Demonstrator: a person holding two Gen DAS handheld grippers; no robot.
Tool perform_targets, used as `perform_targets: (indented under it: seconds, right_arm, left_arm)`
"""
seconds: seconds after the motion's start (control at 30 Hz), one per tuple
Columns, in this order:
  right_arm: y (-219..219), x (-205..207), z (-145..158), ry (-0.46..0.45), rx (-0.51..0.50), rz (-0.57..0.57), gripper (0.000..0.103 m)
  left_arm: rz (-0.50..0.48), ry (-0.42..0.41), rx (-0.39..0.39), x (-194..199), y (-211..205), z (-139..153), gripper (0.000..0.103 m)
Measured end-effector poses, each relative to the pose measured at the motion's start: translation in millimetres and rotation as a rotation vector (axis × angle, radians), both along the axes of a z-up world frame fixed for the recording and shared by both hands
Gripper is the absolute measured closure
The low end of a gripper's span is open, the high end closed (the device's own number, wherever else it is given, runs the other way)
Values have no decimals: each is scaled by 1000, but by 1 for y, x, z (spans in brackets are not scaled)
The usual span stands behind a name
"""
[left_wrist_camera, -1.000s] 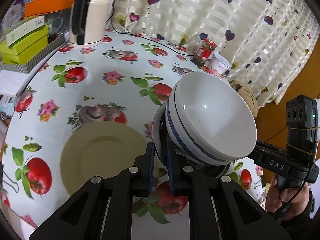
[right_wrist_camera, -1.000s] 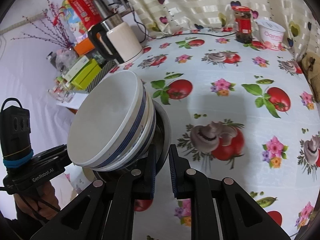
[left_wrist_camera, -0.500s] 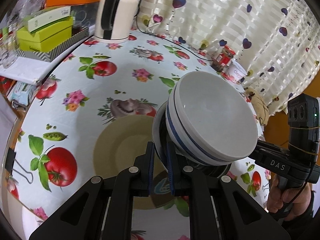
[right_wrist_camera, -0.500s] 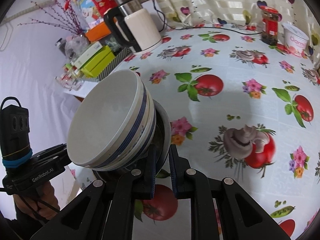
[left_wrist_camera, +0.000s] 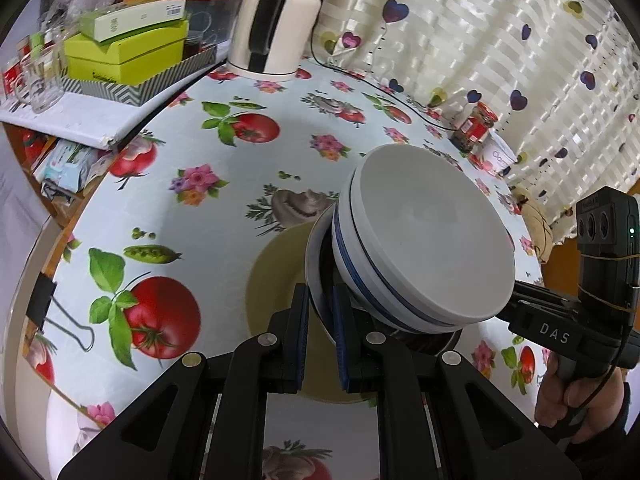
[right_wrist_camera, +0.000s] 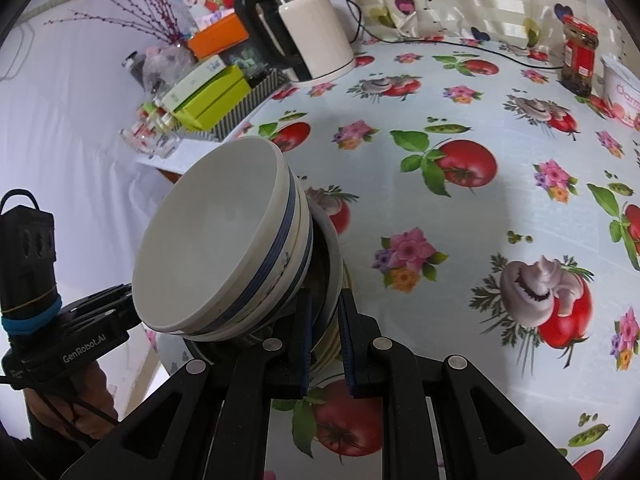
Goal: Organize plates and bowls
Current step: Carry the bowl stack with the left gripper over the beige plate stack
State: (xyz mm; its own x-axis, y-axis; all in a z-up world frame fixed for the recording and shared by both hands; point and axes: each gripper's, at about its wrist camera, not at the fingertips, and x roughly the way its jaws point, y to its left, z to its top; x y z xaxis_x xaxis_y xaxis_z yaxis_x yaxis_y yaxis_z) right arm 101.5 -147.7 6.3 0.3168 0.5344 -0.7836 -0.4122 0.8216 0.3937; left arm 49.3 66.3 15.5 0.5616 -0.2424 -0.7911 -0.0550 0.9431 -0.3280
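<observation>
Both grippers hold one stack of dishes in the air: white bowls with blue bands [left_wrist_camera: 424, 256] nested in a wider white plate [left_wrist_camera: 316, 264]. My left gripper [left_wrist_camera: 321, 308] is shut on the plate's rim on one side. My right gripper [right_wrist_camera: 325, 316] is shut on the plate's rim [right_wrist_camera: 334, 264] on the other side, with the bowls [right_wrist_camera: 216, 240] tilted to its left. A beige plate [left_wrist_camera: 272, 280] lies flat on the tablecloth right under the stack; a sliver of it [right_wrist_camera: 332, 344] shows in the right wrist view.
An electric kettle [left_wrist_camera: 276, 28] with its cord, green boxes [left_wrist_camera: 128, 52] and glasses [left_wrist_camera: 36, 76] stand at the table's far left. A red-lidded jar [right_wrist_camera: 578, 56] and a yoghurt tub [right_wrist_camera: 622, 92] stand by the curtain. A binder clip [left_wrist_camera: 52, 312] grips the tablecloth edge.
Both grippers have carried the stack sideways across the table, so it now hangs over the beige plate instead of beside it. Both grips are unchanged.
</observation>
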Motion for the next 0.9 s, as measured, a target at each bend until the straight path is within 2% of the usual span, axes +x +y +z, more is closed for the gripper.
perform_targets:
  seconds: [0.53,0.9]
  right_arm:
    - [22,2,-15,38,-44,38,89]
    - [25,4,-15,40,-48,54,88]
  left_arm:
    - [32,43,-7,-3,13,-17,92]
    - [33,38,-21,-4,14,-17,91]
